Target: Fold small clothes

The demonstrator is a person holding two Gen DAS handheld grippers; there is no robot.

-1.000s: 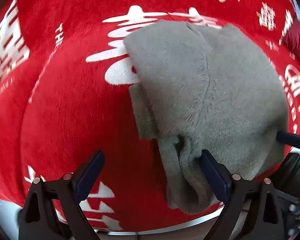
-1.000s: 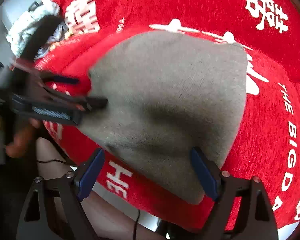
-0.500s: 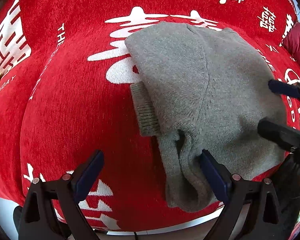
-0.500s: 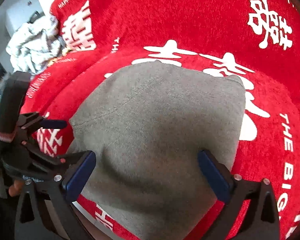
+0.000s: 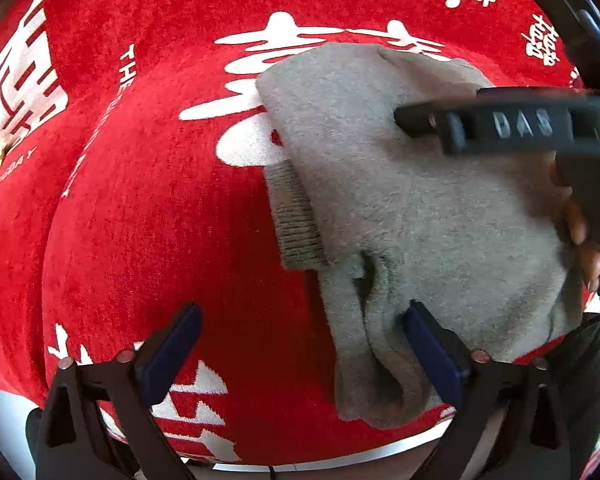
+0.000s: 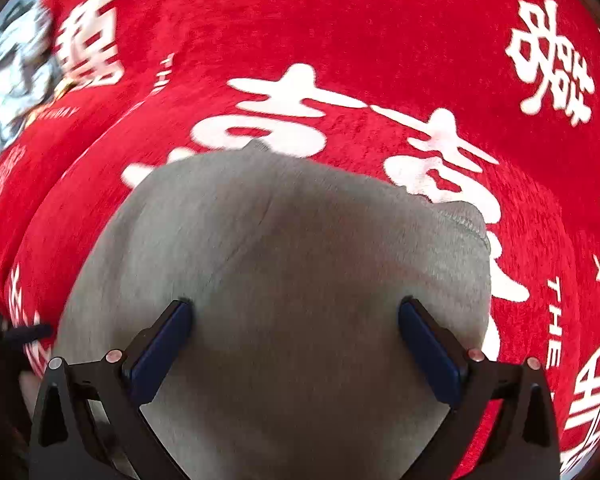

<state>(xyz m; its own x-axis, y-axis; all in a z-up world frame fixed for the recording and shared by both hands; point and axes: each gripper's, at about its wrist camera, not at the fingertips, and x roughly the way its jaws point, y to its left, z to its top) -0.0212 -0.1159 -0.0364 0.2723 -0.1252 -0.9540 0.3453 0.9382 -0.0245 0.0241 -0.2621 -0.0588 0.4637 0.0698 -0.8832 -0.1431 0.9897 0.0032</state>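
we see the grey garment bunched on the red cloth. left tool has just spread wide, one pad seemingly brushing the near fold; right tool, spread too, hovers over its middle, likely to smooth it.

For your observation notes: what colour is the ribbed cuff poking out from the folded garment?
Grey-beige ribbed knit cuff, clearest in the left wrist view.
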